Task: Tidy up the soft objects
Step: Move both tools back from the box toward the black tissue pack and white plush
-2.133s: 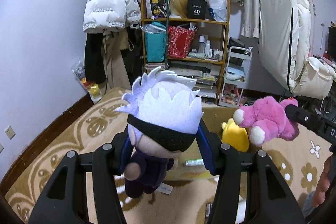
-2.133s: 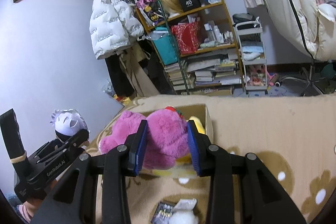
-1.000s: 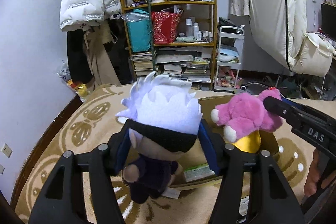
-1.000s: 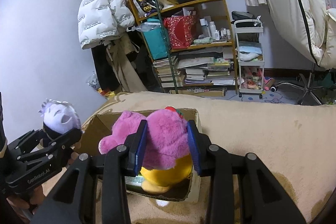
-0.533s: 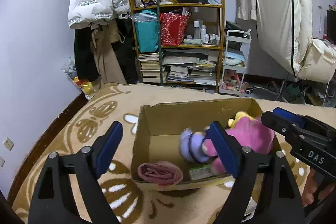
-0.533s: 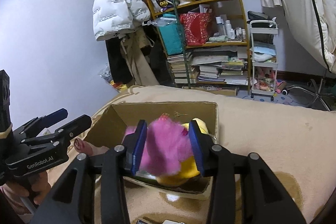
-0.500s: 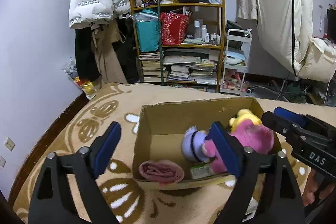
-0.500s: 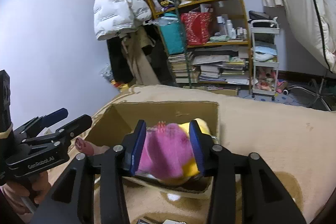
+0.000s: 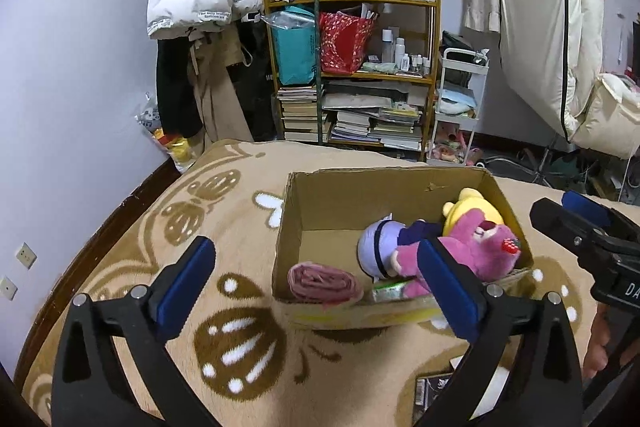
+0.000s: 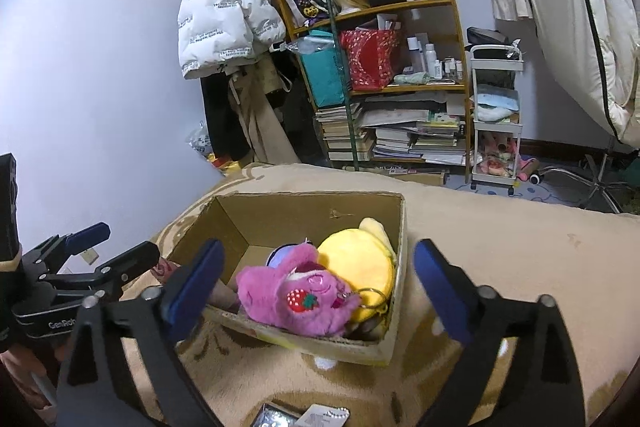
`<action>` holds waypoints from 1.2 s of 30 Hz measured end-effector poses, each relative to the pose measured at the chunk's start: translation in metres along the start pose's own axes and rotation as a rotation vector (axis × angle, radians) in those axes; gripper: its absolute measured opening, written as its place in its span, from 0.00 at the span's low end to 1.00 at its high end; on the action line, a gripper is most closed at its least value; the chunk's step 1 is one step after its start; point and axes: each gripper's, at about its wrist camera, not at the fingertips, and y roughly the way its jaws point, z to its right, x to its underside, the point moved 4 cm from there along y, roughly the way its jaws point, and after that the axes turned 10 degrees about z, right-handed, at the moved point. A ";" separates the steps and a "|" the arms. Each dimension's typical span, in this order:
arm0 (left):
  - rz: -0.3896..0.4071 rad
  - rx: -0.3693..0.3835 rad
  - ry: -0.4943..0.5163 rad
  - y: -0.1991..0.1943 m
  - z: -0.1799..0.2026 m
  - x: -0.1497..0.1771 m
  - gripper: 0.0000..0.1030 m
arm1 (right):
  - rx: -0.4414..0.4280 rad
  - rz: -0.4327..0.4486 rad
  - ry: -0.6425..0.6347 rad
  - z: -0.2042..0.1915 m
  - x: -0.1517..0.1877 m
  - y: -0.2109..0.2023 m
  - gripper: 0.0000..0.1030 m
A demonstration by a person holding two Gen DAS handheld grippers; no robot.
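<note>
As packed — plushies (image 9: 460, 251) in box (image 9: 320, 195)

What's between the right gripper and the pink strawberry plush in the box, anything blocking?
Nothing visible. The right gripper is open above the cardboard box, and the pink plush lies on top, against the yellow plush, with its upper side exposed. The box has no lid.
</note>
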 end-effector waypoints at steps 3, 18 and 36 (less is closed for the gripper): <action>-0.012 0.003 0.000 -0.010 0.002 0.001 0.97 | 0.004 0.001 0.015 0.002 -0.001 -0.011 1.00; -0.118 0.094 0.026 -0.057 0.028 0.030 0.97 | 0.077 -0.022 0.075 0.012 0.001 -0.067 1.00; -0.264 0.148 0.042 -0.022 0.046 0.069 0.97 | 0.116 -0.306 0.162 0.021 0.068 -0.054 1.00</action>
